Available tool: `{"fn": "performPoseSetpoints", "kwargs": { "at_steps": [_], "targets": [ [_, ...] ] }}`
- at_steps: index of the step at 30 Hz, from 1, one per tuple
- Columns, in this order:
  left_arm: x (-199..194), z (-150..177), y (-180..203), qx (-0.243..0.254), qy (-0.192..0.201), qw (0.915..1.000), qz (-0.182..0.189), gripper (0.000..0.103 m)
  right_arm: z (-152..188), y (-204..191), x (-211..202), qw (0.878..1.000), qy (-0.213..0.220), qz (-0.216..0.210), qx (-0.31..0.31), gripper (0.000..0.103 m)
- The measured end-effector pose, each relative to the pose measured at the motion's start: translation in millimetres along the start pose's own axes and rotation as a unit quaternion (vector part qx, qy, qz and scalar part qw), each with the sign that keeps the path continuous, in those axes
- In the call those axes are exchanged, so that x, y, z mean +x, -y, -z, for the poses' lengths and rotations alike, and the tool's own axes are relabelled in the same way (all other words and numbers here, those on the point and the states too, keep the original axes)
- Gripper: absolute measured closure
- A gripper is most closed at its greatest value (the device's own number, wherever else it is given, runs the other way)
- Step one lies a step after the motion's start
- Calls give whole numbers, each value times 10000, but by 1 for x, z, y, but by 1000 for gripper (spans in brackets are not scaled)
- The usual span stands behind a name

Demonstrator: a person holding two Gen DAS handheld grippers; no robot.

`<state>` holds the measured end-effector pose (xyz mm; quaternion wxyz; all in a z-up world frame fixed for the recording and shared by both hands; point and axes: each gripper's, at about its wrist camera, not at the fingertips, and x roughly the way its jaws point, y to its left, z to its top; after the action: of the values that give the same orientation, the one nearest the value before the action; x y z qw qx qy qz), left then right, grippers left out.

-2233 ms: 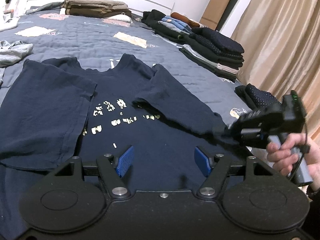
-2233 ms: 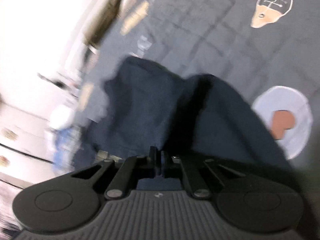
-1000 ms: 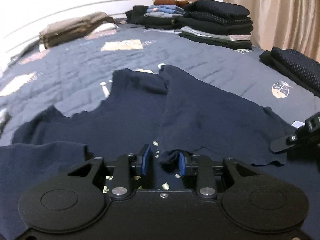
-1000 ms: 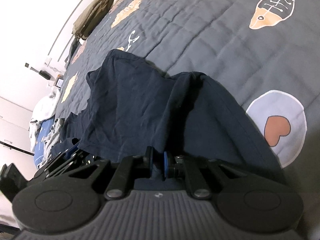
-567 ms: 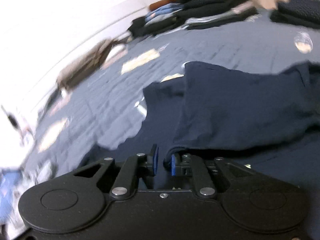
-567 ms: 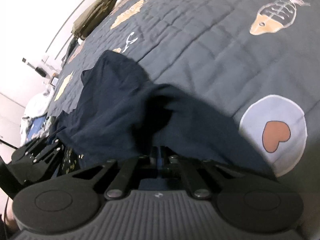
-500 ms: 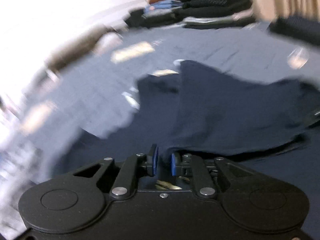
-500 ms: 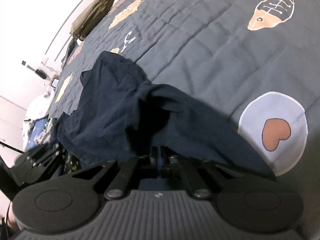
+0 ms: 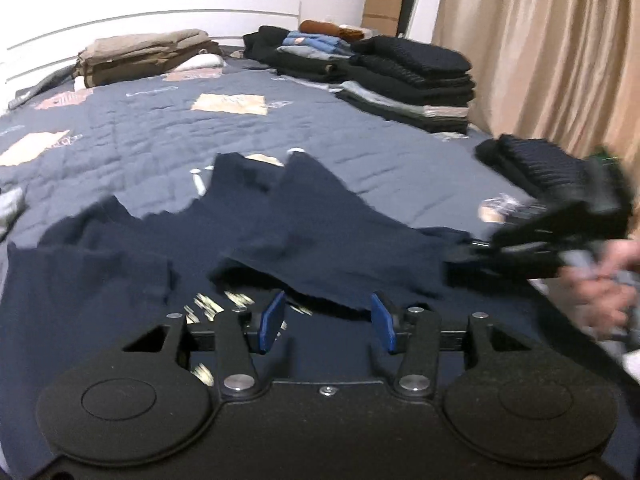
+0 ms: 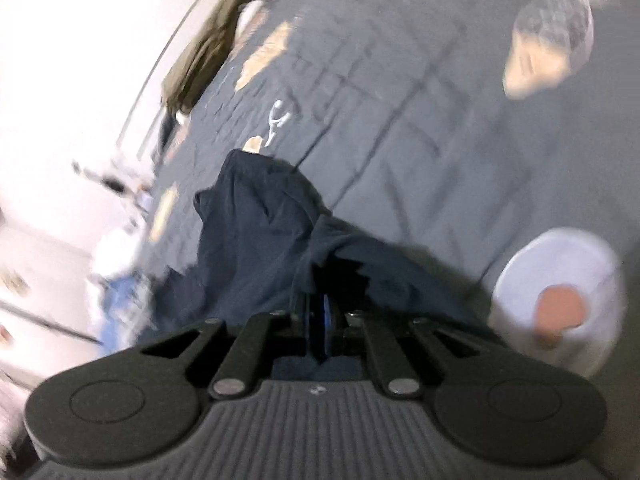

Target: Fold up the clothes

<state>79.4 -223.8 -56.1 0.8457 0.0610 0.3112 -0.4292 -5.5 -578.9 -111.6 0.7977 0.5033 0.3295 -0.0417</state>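
- Nearest in the left wrist view, the left hand-held gripper (image 9: pixel 326 322) stands with its blue pads (image 9: pixel 271 322) wide apart and nothing between them, just above the navy T-shirt (image 9: pixel 328 240).
- That navy T-shirt lies spread on the bed (image 9: pixel 140 136), towards its near edge; pale printed lettering (image 9: pixel 224 300) shows just ahead of the left pads, partly covered by a flap of the shirt laid over from the right side.
- At the right of that view, a person's hand (image 9: pixel 604 276) grips the handle of the right hand-held gripper (image 9: pixel 472 246), whose tip meets the shirt's right-hand edge; the picture is smeared there.
- From the right wrist view, the right hand-held gripper (image 10: pixel 322 320) has its jaws drawn nearly together with a fold of the navy T-shirt (image 10: pixel 256 240) bunched at them; it looks pinched, though blur makes the contact hard to confirm.
- Beside that gripper on the bed's quilt (image 10: pixel 400 100), a pale round patch with a reddish heart (image 10: pixel 560 308) sits near the shirt's edge.
- Farther along the right edge of the bed, a small dark folded pile (image 9: pixel 536 164) lies.
- Beyond it, a taller stack of dark folded clothes (image 9: pixel 412 80) stands near the far right corner.
- At the far edge, by the white headboard (image 9: pixel 140 28), folded tan clothes (image 9: pixel 148 56) rest.
- Beige curtains (image 9: pixel 552 52) hang past the bed's right edge.
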Motion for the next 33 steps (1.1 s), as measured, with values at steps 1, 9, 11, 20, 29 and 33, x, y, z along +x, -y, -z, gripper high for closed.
{"fn": "performPoseSetpoints", "kwargs": {
  "at_steps": [1,9,11,20,29,33],
  "targets": [
    [-6,3,4,-89,31,9999,70,53,-1,4,5,9999,-7,-79,112,97],
    [-34,26,19,-590,187,9973,387,49,0,-11,3,9999,-38,-118,-100,87],
    [-33,25,21,-591,218,9972,399,48,-1,-16,0,9997,4,-56,-220,83],
    [18,22,49,-205,-24,9986,491,45,-6,-7,6,9988,432,198,-152,64],
    [75,14,60,-681,-280,9964,429,65,-4,-1,10,9984,561,-18,-8,64],
    [91,13,52,-1049,-436,9924,470,99,-5,5,4,9968,794,5,114,88]
  ]
}}
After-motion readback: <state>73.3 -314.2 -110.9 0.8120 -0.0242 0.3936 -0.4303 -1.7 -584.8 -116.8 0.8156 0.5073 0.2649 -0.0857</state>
